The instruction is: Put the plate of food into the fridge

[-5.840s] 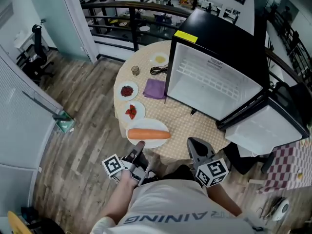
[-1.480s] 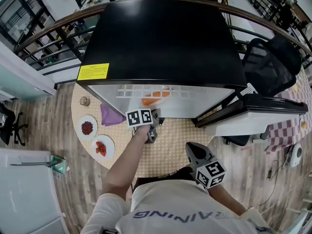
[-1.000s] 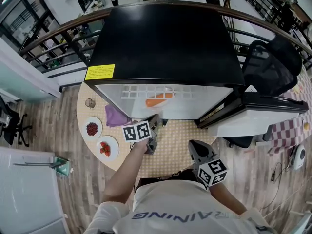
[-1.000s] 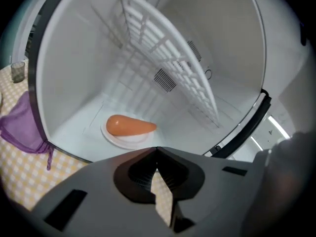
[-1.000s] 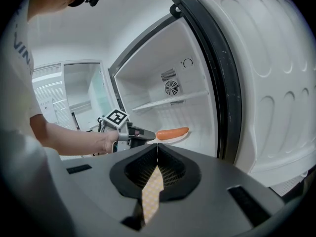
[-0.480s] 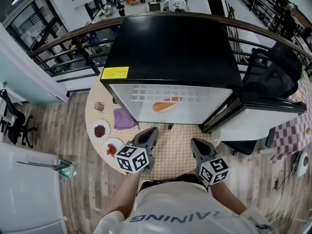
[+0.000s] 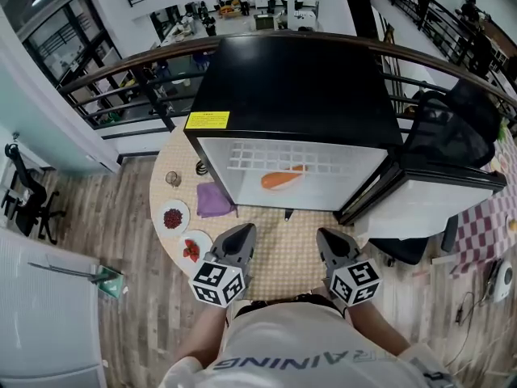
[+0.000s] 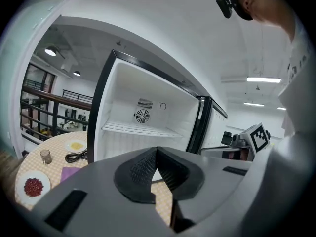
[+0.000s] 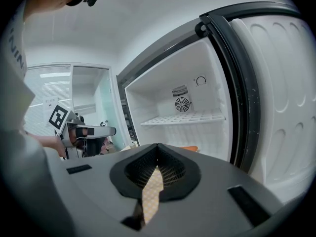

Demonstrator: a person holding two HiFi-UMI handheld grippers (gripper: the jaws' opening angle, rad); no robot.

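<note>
The plate with the orange carrot [image 7: 283,178] lies inside the open fridge [image 7: 291,87], under its white wire shelf [image 7: 287,160]. In the right gripper view the carrot [image 9: 189,148] peeks over the gripper body, on the fridge floor. My left gripper [image 7: 245,230] [image 8: 156,149] is held back over the table's near edge, shut and empty. Beside it my right gripper [image 7: 323,234] [image 9: 157,146] is also shut with nothing in it. Both point at the fridge opening, well short of the plate.
The fridge door [image 7: 428,196] stands open to the right. On the round checked table [image 7: 283,253] left of the fridge are two small plates of red food [image 7: 173,217] [image 7: 192,249], a purple cloth [image 7: 213,200] and a glass [image 7: 172,179]. A black cable [image 8: 76,156] lies further back.
My left gripper has drawn back from the fridge mouth toward my body and now sits level with the right one. The plate with the carrot stays in the fridge.
</note>
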